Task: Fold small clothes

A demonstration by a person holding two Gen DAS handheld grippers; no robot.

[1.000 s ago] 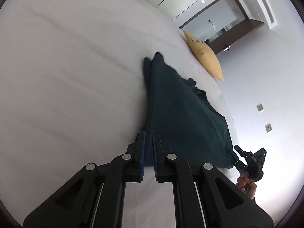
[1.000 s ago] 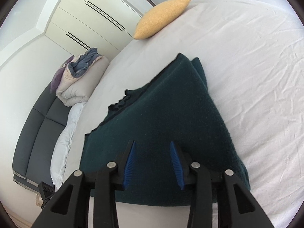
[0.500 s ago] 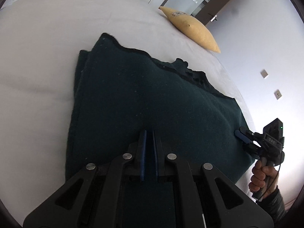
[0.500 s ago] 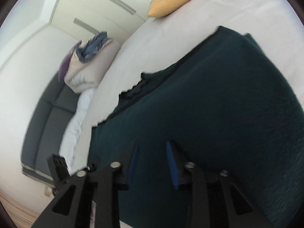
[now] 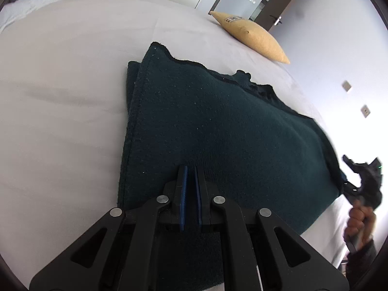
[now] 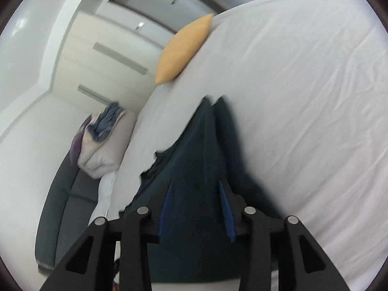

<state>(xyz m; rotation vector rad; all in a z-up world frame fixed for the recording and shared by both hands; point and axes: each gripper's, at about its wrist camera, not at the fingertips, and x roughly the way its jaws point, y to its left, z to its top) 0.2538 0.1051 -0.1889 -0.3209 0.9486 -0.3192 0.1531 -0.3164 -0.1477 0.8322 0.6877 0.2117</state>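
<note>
Lower frame: my left gripper [image 5: 190, 169] stays pressed together over the dark green garment [image 5: 230, 133], while my right gripper [image 6: 197, 186] opens, releasing the finished fold.

one dark green garment [image 5: 230, 131], one yellow cushion [image 5: 254, 38], two grippers [image 5: 190, 172] [image 6: 197, 186].

Perhaps a pillow [image 5: 252, 37] label, nothing legible

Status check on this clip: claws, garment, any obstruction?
Left claw shut over the dark green garment, grip unclear. Right claw opening above it, pads clear. Garment lies folded on white bed. Yellow cushion well clear.
</note>
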